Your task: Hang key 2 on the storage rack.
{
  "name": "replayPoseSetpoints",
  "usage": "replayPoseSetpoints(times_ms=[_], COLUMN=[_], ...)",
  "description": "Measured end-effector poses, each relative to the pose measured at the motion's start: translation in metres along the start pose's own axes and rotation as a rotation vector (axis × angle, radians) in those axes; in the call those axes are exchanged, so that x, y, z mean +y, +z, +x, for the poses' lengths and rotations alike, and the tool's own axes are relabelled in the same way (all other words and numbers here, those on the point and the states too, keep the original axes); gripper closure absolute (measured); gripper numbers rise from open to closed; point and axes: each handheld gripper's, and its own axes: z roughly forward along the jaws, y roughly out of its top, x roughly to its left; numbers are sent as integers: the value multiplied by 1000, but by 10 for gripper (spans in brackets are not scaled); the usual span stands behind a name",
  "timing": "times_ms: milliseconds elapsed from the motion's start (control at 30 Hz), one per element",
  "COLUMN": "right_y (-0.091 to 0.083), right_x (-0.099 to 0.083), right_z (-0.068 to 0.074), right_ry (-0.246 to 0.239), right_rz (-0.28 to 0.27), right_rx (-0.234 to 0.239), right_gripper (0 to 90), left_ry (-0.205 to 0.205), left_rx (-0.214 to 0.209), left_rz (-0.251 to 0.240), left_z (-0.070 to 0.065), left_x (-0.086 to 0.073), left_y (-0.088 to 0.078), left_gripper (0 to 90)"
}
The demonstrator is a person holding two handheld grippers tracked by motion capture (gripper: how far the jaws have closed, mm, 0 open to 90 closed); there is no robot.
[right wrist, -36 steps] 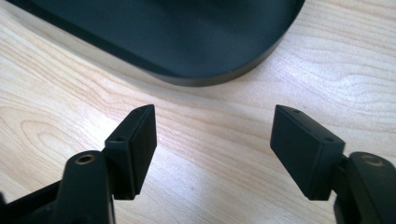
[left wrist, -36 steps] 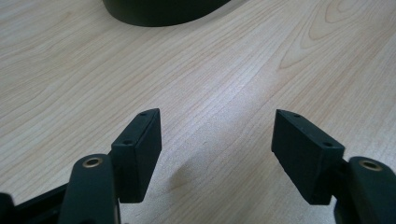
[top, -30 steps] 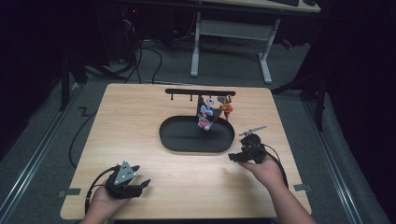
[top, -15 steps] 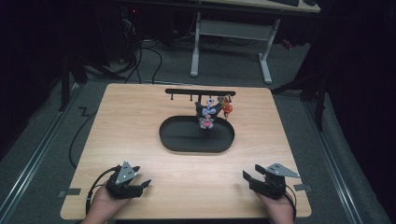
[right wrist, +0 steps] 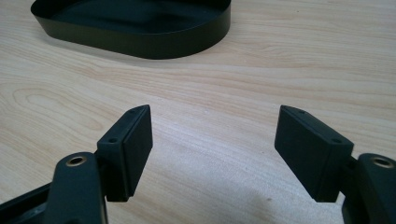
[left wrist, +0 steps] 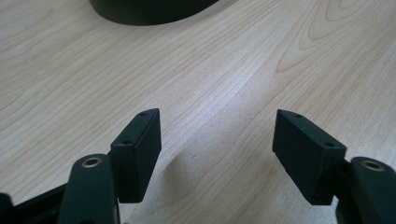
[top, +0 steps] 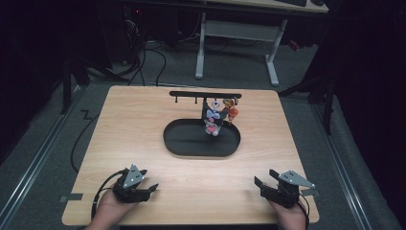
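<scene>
A black oval tray [top: 191,146] lies in the middle of the wooden table [top: 139,124]. Behind it stands a black rack with a top bar [top: 191,94]. Two small toy figures hang from the bar: a black and white one [top: 211,120] and an orange one [top: 231,111]. My left gripper [top: 146,188] rests near the table's front left edge, open, with nothing between its jaws. My right gripper [top: 261,183] sits near the front right edge, open and empty too. The tray's rim [right wrist: 149,46] lies ahead in the right gripper view, and its edge [left wrist: 154,11] in the left gripper view.
A cable [top: 98,199] trails from the left gripper over the front edge. Beyond the table stand a white desk frame [top: 234,33] and cables on a grey floor. Bare wood lies between the two grippers and the tray.
My right gripper has pulled back from beside the tray's right end to the table's front right edge. The left gripper has stayed put.
</scene>
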Motion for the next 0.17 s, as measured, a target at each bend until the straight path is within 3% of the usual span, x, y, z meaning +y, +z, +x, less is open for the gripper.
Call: replayPoseSetpoints(times_ms=[167], right_y=[-2], right_x=[1], right_z=[2], right_ry=[9], right_rz=[-11], right_rx=[-8], right_gripper=[280], left_ry=[12], left_rx=[-5], left_rz=[-3], left_z=[-1], left_x=[1], left_y=[-1], left_gripper=[329])
